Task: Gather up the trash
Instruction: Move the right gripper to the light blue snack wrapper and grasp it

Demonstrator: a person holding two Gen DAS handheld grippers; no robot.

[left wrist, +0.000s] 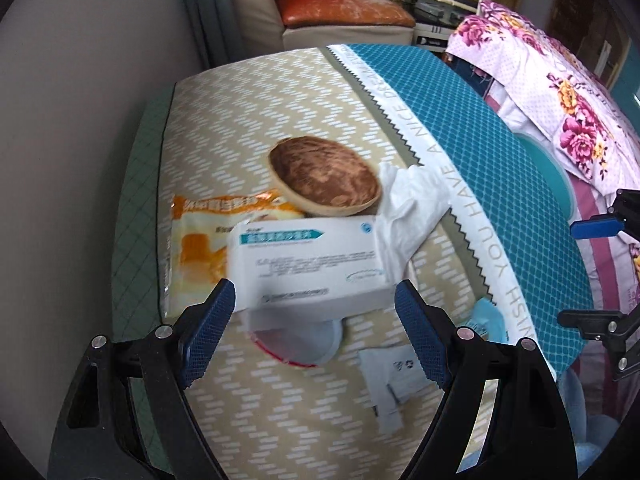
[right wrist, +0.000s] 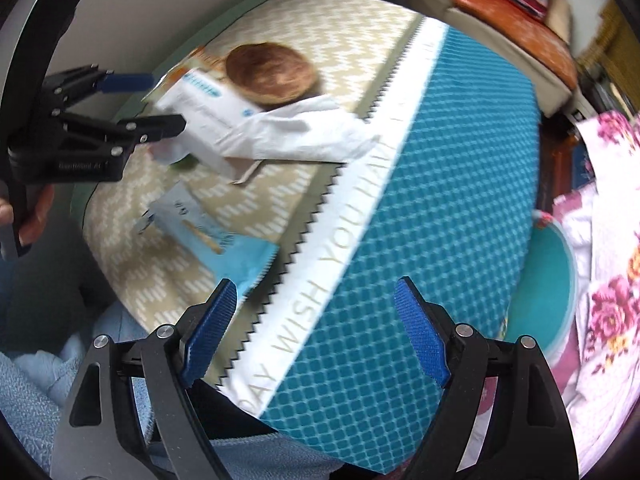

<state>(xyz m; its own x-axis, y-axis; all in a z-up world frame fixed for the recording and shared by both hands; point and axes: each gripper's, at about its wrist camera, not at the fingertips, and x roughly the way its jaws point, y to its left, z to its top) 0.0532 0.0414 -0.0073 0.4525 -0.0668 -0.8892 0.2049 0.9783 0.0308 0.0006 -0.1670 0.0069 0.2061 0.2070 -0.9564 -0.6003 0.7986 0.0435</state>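
1. Between the fingers of the left gripper (left wrist: pixel 316 320), a white box (left wrist: pixel 308 260) sits with its near edge in the gap. The jaws stand wide apart and the pads touch nothing.
2. Just beyond the box lie a brown bowl (left wrist: pixel 326 176), an orange snack wrapper (left wrist: pixel 200 240) to the left, and a white bag (left wrist: pixel 412 204) to the right. A red-rimmed cup lid (left wrist: pixel 296 344) lies under the box's near edge. A grey torn packet (left wrist: pixel 388 384) lies beside the right finger.
3. The right gripper (right wrist: pixel 316 320) is spread wide and empty, and hangs over the teal cloth (right wrist: pixel 400 240). A light blue wrapper (right wrist: pixel 248 264) lies just ahead of its left finger (right wrist: pixel 212 320).
4. Risk: the box looks about as wide as the left gripper's gap. If the fingers come down off-centre, one pad may land on the box top and push it aside instead of clamping it.
5. Risk: the box overlaps the lid and the orange wrapper. A closing grip may drag these along or tip the box off the lid.
6. Risk: the light blue wrapper is thin and flat. A finger may slide over it or pinch the cloth beneath.
7. Hard to make out: both views are motion-blurred, so box lettering is unreadable. Most of the lid is hidden under the box. No trash container is identifiable in either view.
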